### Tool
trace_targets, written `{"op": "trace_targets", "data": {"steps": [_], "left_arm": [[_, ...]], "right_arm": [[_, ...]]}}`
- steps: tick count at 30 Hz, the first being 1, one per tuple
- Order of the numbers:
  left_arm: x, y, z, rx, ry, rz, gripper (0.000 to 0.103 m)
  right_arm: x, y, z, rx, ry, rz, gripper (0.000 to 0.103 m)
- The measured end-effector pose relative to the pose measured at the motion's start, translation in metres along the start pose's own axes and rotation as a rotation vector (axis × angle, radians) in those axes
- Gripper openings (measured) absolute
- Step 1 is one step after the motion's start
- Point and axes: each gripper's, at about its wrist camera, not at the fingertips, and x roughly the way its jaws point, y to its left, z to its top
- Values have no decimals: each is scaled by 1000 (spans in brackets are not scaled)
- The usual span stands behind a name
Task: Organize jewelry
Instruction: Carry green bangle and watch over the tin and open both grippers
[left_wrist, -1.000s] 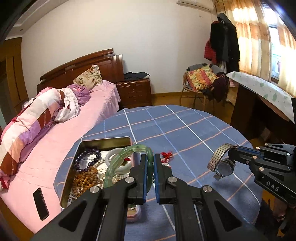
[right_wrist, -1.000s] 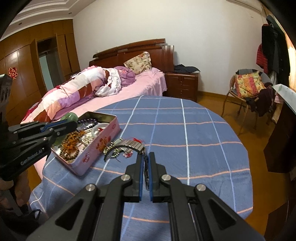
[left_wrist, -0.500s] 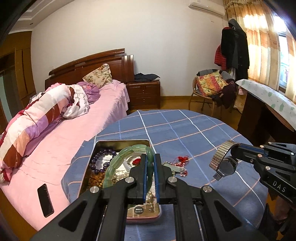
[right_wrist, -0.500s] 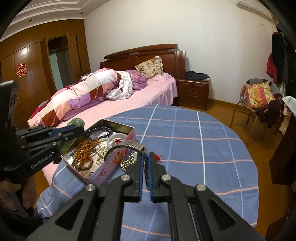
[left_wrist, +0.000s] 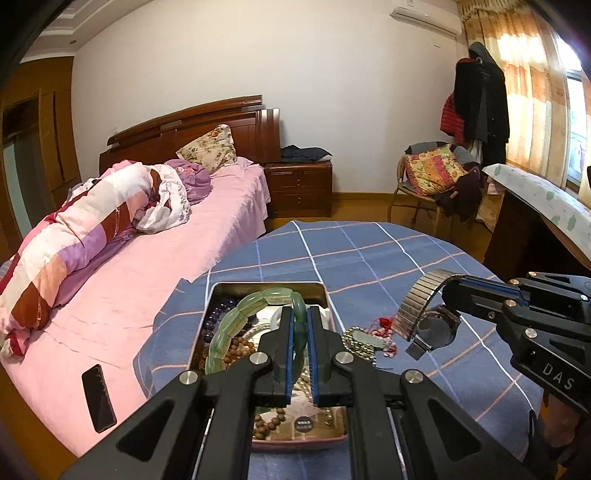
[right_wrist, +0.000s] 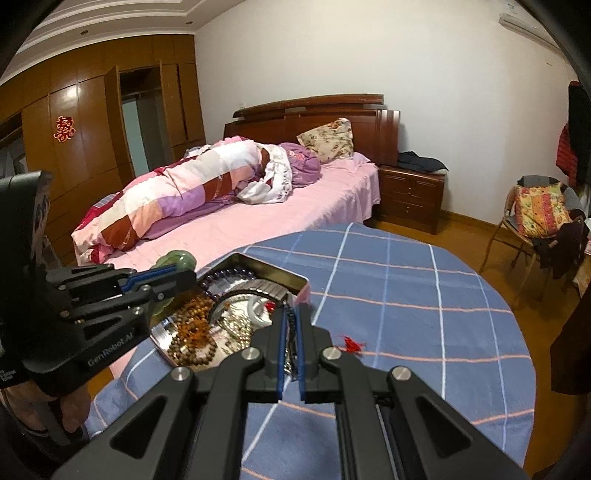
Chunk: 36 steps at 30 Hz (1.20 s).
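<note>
1 green bangle (left_wrist: 236, 325) & 1 watch (left_wrist: 430, 321) gripped above 1 tin (left_wrist: 266, 286).

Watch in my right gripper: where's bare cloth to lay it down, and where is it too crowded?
Free: the blue checked tablecloth right of the tin and beyond the red charm, out to the far edge. Crowded: the tin itself, heaped with beads, and the strip beside it where the chain pile lies. The left gripper holds the green bracelet over the tin.
</note>
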Motion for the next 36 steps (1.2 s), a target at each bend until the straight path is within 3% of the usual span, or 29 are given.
{"op": "trace_targets", "data": {"steps": [19,36], "left_arm": [[22,39,9,-21,15,63,6],[44,51,4,-33,62,89,6]], "right_arm": [[37,22,21,-35,13,57,6],[66,32,21,-25,62,92,6]]}}
